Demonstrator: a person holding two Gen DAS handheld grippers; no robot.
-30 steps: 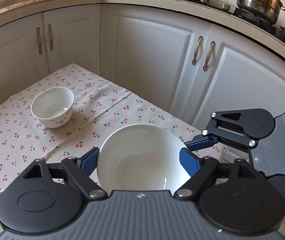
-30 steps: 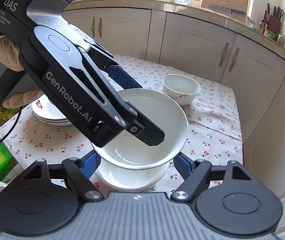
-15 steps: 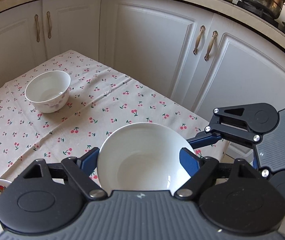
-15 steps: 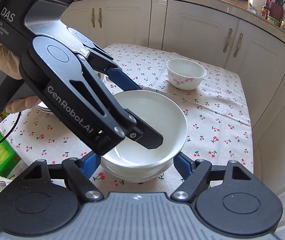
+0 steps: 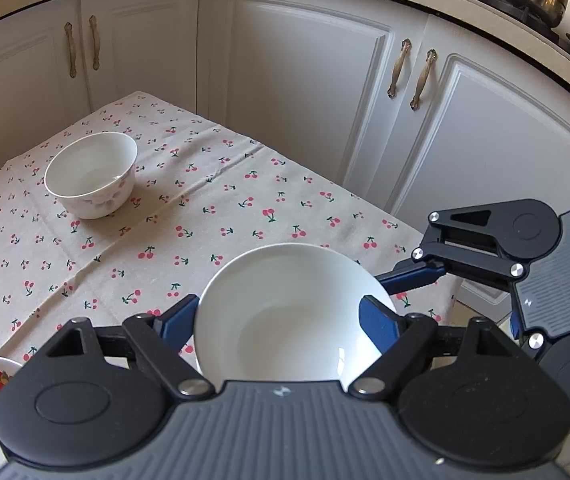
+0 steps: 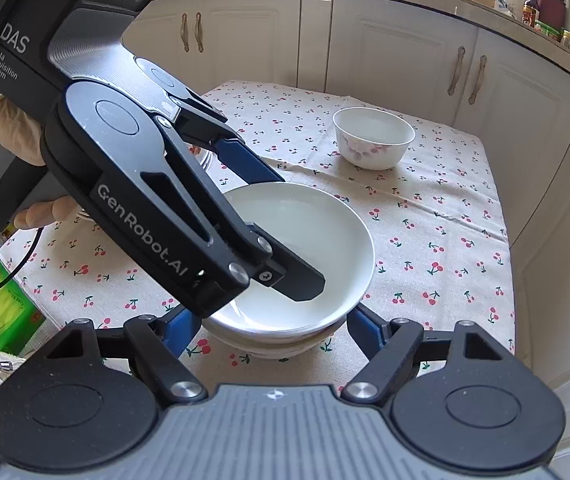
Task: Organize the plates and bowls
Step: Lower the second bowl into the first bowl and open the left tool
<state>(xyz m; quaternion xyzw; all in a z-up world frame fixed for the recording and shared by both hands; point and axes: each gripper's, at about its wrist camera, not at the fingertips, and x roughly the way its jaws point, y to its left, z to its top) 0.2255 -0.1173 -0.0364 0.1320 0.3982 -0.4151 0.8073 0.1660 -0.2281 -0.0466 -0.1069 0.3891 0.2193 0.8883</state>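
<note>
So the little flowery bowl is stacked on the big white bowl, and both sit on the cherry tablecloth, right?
Not quite. The little flowery bowl stands alone, well apart from the big white bowl, not stacked on it. Both are over the cherry tablecloth; the big one rests on another dish. The right wrist view shows it.

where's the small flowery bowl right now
The flowered bowl stands alone on the cherry-print tablecloth near the table's far end by the cabinets, beyond the stacked white bowls.

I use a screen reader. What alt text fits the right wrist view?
The left gripper holds a white bowl by its rim, nested on another bowl between the right gripper fingers. A floral bowl stands farther back on the cherry-print tablecloth, by white cabinets.
</note>
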